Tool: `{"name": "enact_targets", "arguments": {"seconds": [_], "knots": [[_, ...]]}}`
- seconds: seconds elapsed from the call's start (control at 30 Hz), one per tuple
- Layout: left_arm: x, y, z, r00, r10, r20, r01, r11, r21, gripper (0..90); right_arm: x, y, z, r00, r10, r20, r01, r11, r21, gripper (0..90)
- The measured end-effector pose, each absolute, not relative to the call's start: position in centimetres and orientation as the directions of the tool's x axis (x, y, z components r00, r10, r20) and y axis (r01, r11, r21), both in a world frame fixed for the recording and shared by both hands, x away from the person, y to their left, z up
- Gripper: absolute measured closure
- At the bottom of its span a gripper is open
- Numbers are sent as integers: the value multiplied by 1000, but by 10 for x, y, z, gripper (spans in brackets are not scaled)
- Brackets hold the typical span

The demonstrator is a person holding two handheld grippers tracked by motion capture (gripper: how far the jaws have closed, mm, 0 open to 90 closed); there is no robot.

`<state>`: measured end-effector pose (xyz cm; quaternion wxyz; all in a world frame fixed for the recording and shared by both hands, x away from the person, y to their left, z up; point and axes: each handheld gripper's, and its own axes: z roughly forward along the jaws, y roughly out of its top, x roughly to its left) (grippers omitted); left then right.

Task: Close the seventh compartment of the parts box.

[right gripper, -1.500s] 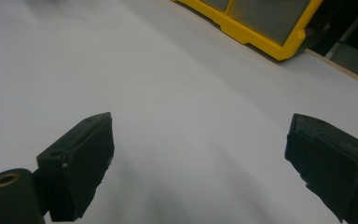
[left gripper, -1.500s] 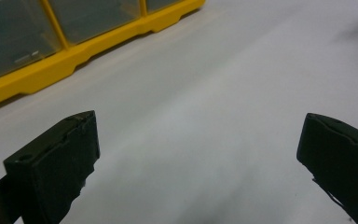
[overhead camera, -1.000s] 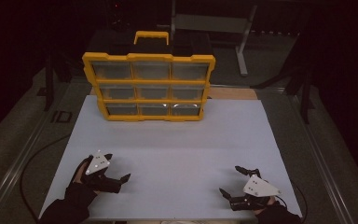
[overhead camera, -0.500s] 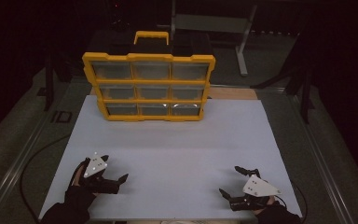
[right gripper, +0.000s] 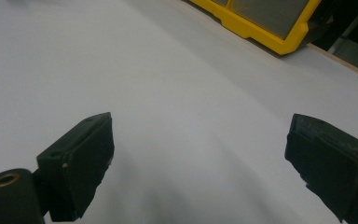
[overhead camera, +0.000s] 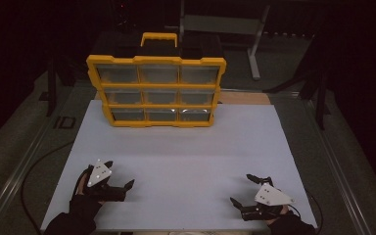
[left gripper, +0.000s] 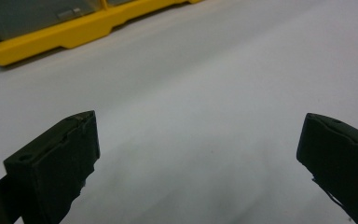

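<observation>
A yellow organizer case (overhead camera: 156, 90) with a grid of clear-fronted drawers and a carry handle stands upright at the far edge of the white tabletop (overhead camera: 186, 147). My left gripper (overhead camera: 120, 174) rests low over the near left of the table, open, with nothing between its jaws. Over the near right, my right gripper (overhead camera: 241, 188) is likewise open and holds nothing. In the left gripper view the gripper (left gripper: 200, 140) looks across bare white surface toward the case's yellow base (left gripper: 51, 35). In the right gripper view the gripper (right gripper: 200, 144) faces the case's corner (right gripper: 261, 21).
A wooden strip (overhead camera: 245, 97) edges the table behind the case on the right. Dark floor and metal frame legs (overhead camera: 254, 44) lie beyond the table. A cable (overhead camera: 34, 171) loops off the left side.
</observation>
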<state>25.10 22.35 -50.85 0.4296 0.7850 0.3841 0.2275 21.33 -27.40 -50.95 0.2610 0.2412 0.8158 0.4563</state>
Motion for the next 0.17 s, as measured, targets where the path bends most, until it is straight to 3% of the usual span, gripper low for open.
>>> {"name": "enact_targets", "arguments": {"seconds": [0.17], "knots": [[251,223,-509,604,797,27,407,-337,849,0,213,-274,-510,-746,635,-202,161,467,870,79]]}}
